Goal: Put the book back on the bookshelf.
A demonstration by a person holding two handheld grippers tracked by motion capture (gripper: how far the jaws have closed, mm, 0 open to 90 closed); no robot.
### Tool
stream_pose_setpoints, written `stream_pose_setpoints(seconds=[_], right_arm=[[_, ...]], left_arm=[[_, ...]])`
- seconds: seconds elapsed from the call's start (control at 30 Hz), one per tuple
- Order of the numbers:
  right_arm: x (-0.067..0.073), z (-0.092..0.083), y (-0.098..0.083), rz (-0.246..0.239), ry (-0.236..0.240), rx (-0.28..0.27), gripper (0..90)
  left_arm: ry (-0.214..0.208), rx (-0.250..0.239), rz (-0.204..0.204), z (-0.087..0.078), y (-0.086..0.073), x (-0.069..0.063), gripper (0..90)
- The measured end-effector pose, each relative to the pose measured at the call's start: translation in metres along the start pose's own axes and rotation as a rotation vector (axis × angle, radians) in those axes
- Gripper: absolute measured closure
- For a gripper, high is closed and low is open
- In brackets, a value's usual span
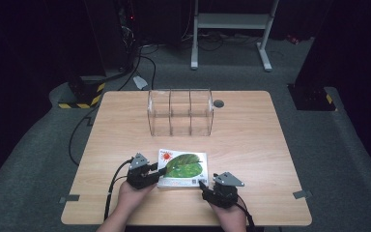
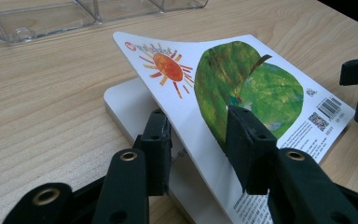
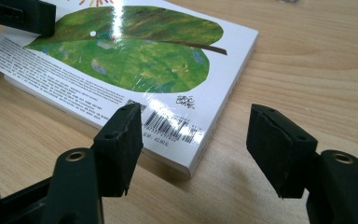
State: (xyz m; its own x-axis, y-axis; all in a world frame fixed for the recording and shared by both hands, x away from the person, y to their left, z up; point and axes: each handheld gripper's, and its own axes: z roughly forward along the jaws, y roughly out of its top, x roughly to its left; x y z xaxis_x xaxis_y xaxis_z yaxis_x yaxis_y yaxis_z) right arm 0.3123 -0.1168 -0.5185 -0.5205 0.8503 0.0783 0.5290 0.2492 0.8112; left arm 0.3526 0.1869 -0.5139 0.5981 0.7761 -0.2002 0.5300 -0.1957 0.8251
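Your book (image 1: 182,169) lies flat on the table (image 1: 251,145) near your edge, back cover up, between your two grippers. Your left gripper (image 2: 200,140) has its jaws on either side of the lifted cover at the book's left edge, one under it and one on top, and looks to be pinching that cover. Your right gripper (image 3: 193,144) stands spread at the barcode corner, one jaw over the corner, nothing gripped.

The cover (image 2: 242,79) bends as it lifts, so judge it a thin, glossy board: light, springy, slippery under the pads. Grip it close to the edge and firmly, or it will likely slide out. The block of pages beneath looks stiff and thick enough to take a hold by its side.

Farther back stands a clear box (image 1: 180,112) with three compartments, all of them empty as far as you can see
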Motion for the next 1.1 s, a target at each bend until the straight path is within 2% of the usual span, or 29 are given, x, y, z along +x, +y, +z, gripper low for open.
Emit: stream_pose_setpoints(seconds=[0.1, 0.17, 0.23, 0.27, 0.3, 0.43, 0.57, 0.7, 0.83, 0.9, 0.93, 1.1], right_arm=[[0.001, 0.000, -0.002, -0.016, 0.006, -0.026, 39.5], [0.000, 0.000, -0.002, -0.011, 0.015, -0.025, 40.2], [0.000, 0.000, -0.002, -0.019, 0.012, -0.034, 39.5], [0.000, 0.000, -0.002, -0.019, 0.012, -0.034, 39.5], [-0.001, 0.000, -0.001, -0.022, 0.011, -0.038, 36.5], [-0.002, 0.000, 0.000, -0.013, 0.006, -0.039, 36.3], [-0.006, 0.002, 0.001, 0.035, 0.019, -0.024, 30.3], [-0.008, 0.004, 0.003, 0.063, 0.036, -0.020, 29.5], [-0.008, 0.007, 0.004, 0.064, 0.043, -0.019, 28.3], [-0.007, 0.010, 0.006, 0.064, 0.047, -0.017, 26.8], [-0.007, 0.010, 0.006, 0.064, 0.047, -0.017, 26.8], [-0.009, 0.014, 0.012, 0.080, 0.066, -0.020, 25.6]], left_arm=[[0.010, -0.013, 0.043, -0.003, -0.001, -0.002, 61.0], [0.008, -0.028, 0.051, -0.005, -0.001, -0.004, 61.0], [0.015, -0.045, 0.078, -0.007, -0.002, -0.006, 61.1], [0.015, -0.045, 0.078, -0.007, -0.002, -0.006, 61.1], [0.020, -0.058, 0.096, -0.009, -0.003, -0.009, 61.1], [0.021, -0.081, 0.122, -0.012, -0.004, -0.011, 61.2], [0.019, -0.101, 0.144, -0.016, -0.004, -0.014, 61.5], [0.025, -0.111, 0.163, -0.018, -0.005, -0.017, 61.9], [0.024, -0.128, 0.178, -0.021, -0.005, -0.020, 63.5], [0.026, -0.146, 0.215, -0.024, -0.004, -0.024, 64.1], [0.026, -0.146, 0.215, -0.024, -0.004, -0.024, 64.4], [0.028, -0.173, 0.264, -0.029, -0.005, -0.029, 65.5]])
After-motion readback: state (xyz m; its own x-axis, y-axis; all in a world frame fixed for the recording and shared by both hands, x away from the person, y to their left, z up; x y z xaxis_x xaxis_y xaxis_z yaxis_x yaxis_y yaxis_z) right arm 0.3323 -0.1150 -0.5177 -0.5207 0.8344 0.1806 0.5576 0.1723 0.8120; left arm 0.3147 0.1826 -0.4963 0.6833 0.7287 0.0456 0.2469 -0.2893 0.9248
